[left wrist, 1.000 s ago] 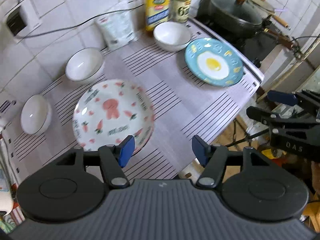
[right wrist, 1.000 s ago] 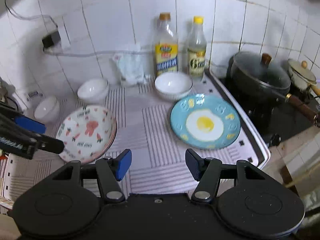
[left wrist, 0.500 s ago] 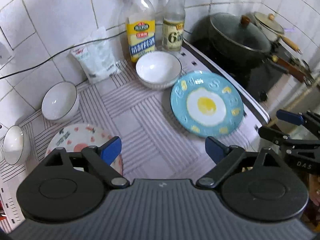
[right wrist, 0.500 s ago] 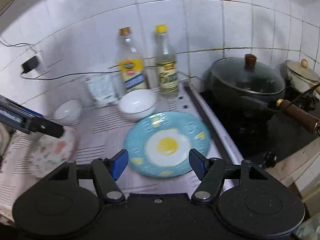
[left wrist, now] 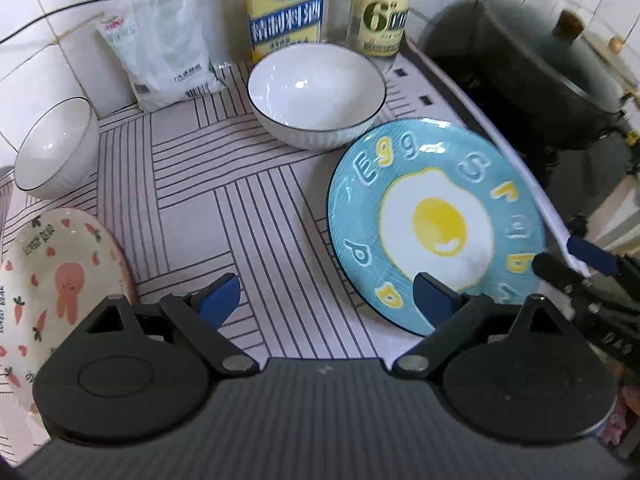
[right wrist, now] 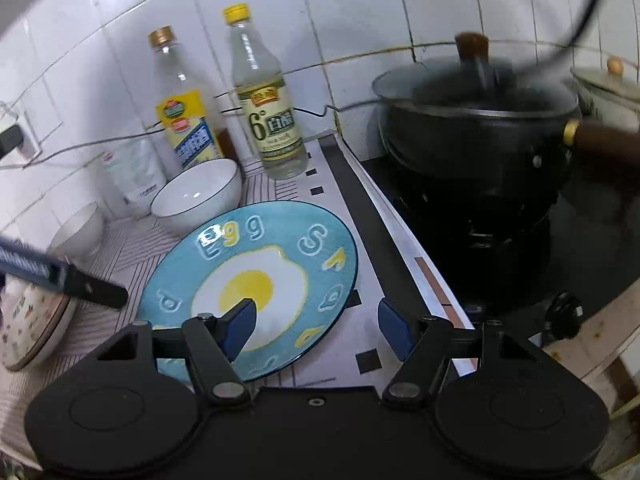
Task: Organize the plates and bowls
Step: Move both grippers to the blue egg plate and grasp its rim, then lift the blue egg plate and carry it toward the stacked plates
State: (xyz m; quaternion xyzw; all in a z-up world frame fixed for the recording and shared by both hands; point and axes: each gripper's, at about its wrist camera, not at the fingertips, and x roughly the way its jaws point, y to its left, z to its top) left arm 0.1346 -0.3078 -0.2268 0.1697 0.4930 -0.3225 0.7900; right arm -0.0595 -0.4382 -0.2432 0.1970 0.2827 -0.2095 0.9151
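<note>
A blue plate with a fried-egg design (left wrist: 436,220) lies on the striped mat, also in the right wrist view (right wrist: 256,280). A white bowl (left wrist: 316,92) stands just behind it (right wrist: 196,196). A second white bowl (left wrist: 52,148) stands at the left by the wall. A pink-patterned plate (left wrist: 52,292) lies at the left front. My left gripper (left wrist: 326,298) is open, low over the mat, its right finger over the blue plate's near rim. My right gripper (right wrist: 316,328) is open, straddling the blue plate's right rim.
Two bottles (right wrist: 188,120) (right wrist: 268,108) and a white bag (left wrist: 160,48) stand against the tiled wall. A black lidded pot (right wrist: 476,116) sits on the stove at the right, with a cream pot (right wrist: 608,88) behind it. A cable runs along the wall.
Both grippers have moved forward and down toward the blue plate, which now looms larger. The left gripper swung right from the pink plate. The right gripper's jaws now span the plate's rim.
</note>
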